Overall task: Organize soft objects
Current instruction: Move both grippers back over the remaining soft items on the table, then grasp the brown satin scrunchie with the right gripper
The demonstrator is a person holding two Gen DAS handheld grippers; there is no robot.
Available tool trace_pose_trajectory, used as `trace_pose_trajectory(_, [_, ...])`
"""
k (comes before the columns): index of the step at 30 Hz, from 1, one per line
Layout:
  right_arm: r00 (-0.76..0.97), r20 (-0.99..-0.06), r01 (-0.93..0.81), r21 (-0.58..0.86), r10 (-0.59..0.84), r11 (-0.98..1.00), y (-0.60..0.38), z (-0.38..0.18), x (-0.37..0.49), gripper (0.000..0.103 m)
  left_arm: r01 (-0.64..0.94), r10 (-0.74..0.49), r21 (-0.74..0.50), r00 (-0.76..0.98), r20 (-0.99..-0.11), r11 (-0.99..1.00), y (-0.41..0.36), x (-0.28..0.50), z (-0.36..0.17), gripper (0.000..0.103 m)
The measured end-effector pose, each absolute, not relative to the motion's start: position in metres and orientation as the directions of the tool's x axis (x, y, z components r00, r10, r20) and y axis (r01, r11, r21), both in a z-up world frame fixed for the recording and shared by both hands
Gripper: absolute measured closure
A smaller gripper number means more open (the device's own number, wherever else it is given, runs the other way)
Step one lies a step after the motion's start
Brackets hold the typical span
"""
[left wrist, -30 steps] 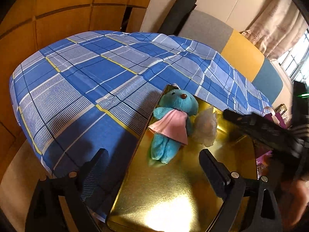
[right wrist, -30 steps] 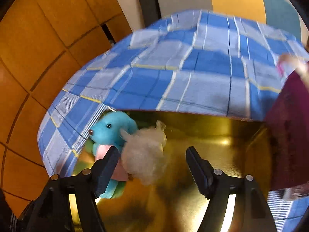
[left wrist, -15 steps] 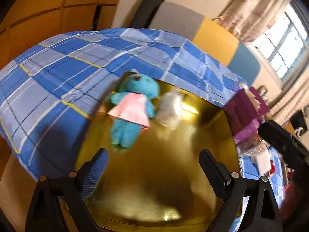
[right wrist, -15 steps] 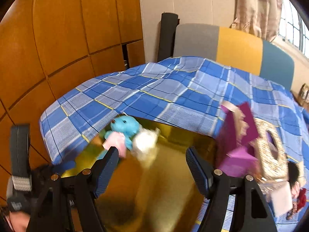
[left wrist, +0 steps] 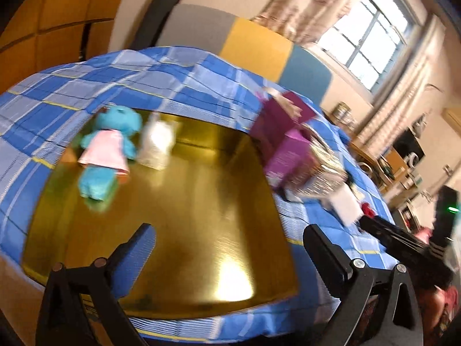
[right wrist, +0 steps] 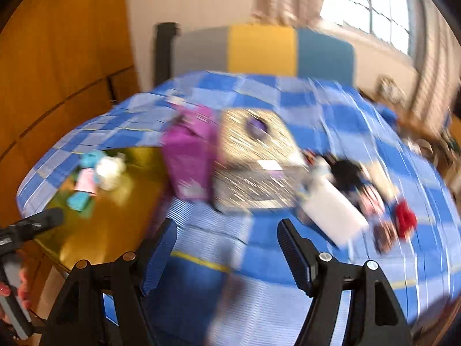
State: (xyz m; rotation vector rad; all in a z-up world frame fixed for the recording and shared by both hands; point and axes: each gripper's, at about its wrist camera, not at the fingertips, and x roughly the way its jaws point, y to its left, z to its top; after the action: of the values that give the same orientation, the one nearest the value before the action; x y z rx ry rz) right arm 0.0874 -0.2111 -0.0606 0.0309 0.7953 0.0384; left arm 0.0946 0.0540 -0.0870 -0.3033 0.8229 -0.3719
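Left wrist view
Landmark: gold tray, lying flat on the blue plaid bed.
Left tool: jaws wide apart and opening, nothing between them; it hangs over the tray's near half, clear of the toys.
Bear: teal plush in a pink dress, lying on its back in the tray's far left corner.
White plush: on the tray, touching the bear's right side.
Purple box: just off the tray's far right corner, on the bed.
Glitter box: right of the purple box, against it.
Right tool: a dark finger of it shows beyond the tray's right edge, over the bed.
Sharpness: blurred all over; small things past the glitter box cannot be told apart.

Right wrist view
Right tool: jaws partly apart, nothing between them; it is over bare bed right of the tray.
Bear: in the tray's far corner, with the white plush beside it.
Purple box: at the tray's right edge.
Glitter box: right of the purple box.
Loose pile: a white flat thing, a black plush and a red thing, well right of the tray on the bed.
Left tool: its dark tip pokes over the tray's left edge; a hand grips its handle below.
Sharpness: heavy blur.
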Motion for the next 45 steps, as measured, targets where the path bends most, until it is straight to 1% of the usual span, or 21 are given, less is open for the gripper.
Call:
trace_pose_trajectory(5, [0.612,-0.789,0.142,0.053,-0.046,0.988,-0.274,-0.086,0.079,0.03,0.281,-0.476,-0.387,0.59,-0.652,0.878,0.016,0.082,-0.079,0.0])
trace_pose_trajectory(9, [0.521,-0.85,0.299,0.09,-0.083,0.95,-0.334,-0.104,0.077,0.03,0.343,-0.495,-0.358,0.561,-0.664,0.869,-0.01,0.075,-0.076,0.0])
trace_pose_trajectory(11, [0.514,-0.852,0.328,0.091,-0.097,0.94,-0.359,-0.104,0.079,0.03,0.371,-0.505,-0.348,0.547,-0.668,0.861,-0.024,0.073,-0.075,0.0])
trace_pose_trajectory(14, [0.536,-0.836,0.322,0.072,-0.119,0.944,-0.383,-0.098,0.086,0.03,0.393,-0.508,-0.334,0.529,-0.68,0.857,-0.04,0.07,-0.076,0.0])
trace_pose_trajectory(19, [0.526,-0.823,0.34,-0.026,-0.213,0.94,-0.404,-0.093,0.126,0.03,0.409,-0.51,-0.326,0.512,-0.691,0.852,-0.06,0.071,-0.076,0.0])
trace_pose_trajectory(21, [0.51,-0.827,0.365,-0.042,-0.237,0.93,-0.413,-0.098,0.146,0.03,0.409,-0.499,-0.312,0.515,-0.697,0.858,-0.063,0.071,-0.075,0.0])
trace_pose_trajectory(23, [0.476,-0.851,0.371,-0.035,-0.222,0.928,-0.416,-0.106,0.158,0.03,0.412,-0.496,-0.305,0.522,-0.694,0.859,-0.063,0.07,-0.072,0.0])
trace_pose_trajectory(25, [0.449,-0.876,0.341,-0.014,-0.176,0.94,-0.409,-0.114,0.164,0.03,0.408,-0.489,-0.296,0.53,-0.693,0.863,-0.063,0.07,-0.071,0.0])
trace_pose_trajectory(28, [0.46,-0.885,0.19,0.019,-0.072,0.982,-0.374,-0.112,0.144,0.03,0.403,-0.489,-0.303,0.526,-0.696,0.864,-0.065,0.074,-0.074,0.0])
trace_pose_trajectory(30, [0.484,-0.875,0.139,0.059,-0.016,0.989,-0.363,-0.105,0.127,0.03,0.399,-0.489,-0.307,0.52,-0.701,0.864,-0.069,0.075,-0.077,0.0])
trace_pose_trajectory(32, [0.548,-0.836,0.158,0.085,-0.016,0.984,-0.371,-0.088,0.11,0.03,0.402,-0.494,-0.314,0.503,-0.709,0.86,-0.074,0.077,-0.081,0.0])
trace_pose_trajectory(34, [0.587,-0.806,0.234,0.082,-0.073,0.969,-0.394,-0.074,0.1,0.03,0.409,-0.495,-0.311,0.494,-0.715,0.858,-0.079,0.076,-0.082,0.0])
trace_pose_trajectory(35, [0.604,-0.786,0.304,0.077,-0.13,0.949,-0.415,-0.067,0.096,0.03,0.412,-0.492,-0.306,0.492,-0.718,0.858,-0.082,0.075,-0.083,0.0])
trace_pose_trajectory(37, [0.599,-0.78,0.388,0.088,-0.179,0.918,-0.443,-0.062,0.094,0.03,0.415,-0.492,-0.304,0.489,-0.72,0.857,-0.085,0.074,-0.083,0.0])
trace_pose_trajectory(39, [0.577,-0.798,0.445,0.132,-0.171,0.886,-0.473,-0.065,0.095,0.03,0.414,-0.49,-0.305,0.483,-0.726,0.858,-0.09,0.073,-0.083,0.0])
trace_pose_trajectory(41, [0.533,-0.839,0.428,0.157,-0.109,0.89,-0.482,-0.08,0.106,0.03,0.413,-0.499,-0.319,0.469,-0.729,0.853,-0.094,0.074,-0.083,0.0])
trace_pose_trajectory(45, [0.445,-0.891,0.409,0.111,-0.091,0.906,-0.477,-0.113,0.126,0.03,0.414,-0.488,-0.307,0.457,-0.744,0.857,-0.104,0.075,-0.083,0.0])
